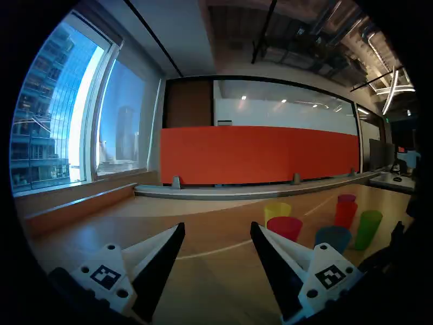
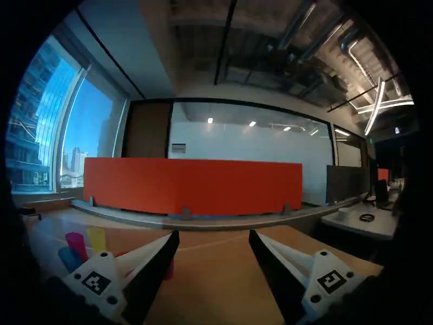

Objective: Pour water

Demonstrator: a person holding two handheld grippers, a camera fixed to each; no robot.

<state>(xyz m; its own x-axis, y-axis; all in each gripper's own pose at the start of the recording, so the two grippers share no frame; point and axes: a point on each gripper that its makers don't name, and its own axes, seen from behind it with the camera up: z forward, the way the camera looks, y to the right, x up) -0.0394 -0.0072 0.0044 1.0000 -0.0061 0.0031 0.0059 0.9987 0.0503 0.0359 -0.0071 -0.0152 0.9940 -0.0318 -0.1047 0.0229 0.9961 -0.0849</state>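
**Desk:** What does the frame show?

**Photographer:** Two handheld tools poised over a wooden table (image 1: 216,281), with a long orange partition (image 1: 260,154) at its far edge. The left gripper (image 1: 217,226) hangs with its jaws spread wide and nothing between them. The right gripper (image 2: 214,234) is the same, parted and empty.

**Desk:** And the cups?

**Photographer:** They stand clustered on the table in front of the partition, toward its right end as the left gripper view has it. There is a yellow cup (image 1: 277,210) and a red cup (image 1: 284,226) nearest the partition's middle. Further toward its right end are a blue cup (image 1: 333,237), a tall red cup (image 1: 345,215) and a green cup (image 1: 368,228). None is touched. Which one holds water, if any, cannot be told from here.

**Desk:** How would they handle?

**Photographer:** They look like thin plastic tumblers: light, smooth-sided and easy to knock over. The walls would likely flex under a hard squeeze. A filled one would be heavier and would slosh. The sensible hold is across the side wall at about mid-height, below the rim, with firm but gentle pressure. The yellow and red cups, nearest the left gripper, look easiest to reach without nudging their neighbours.
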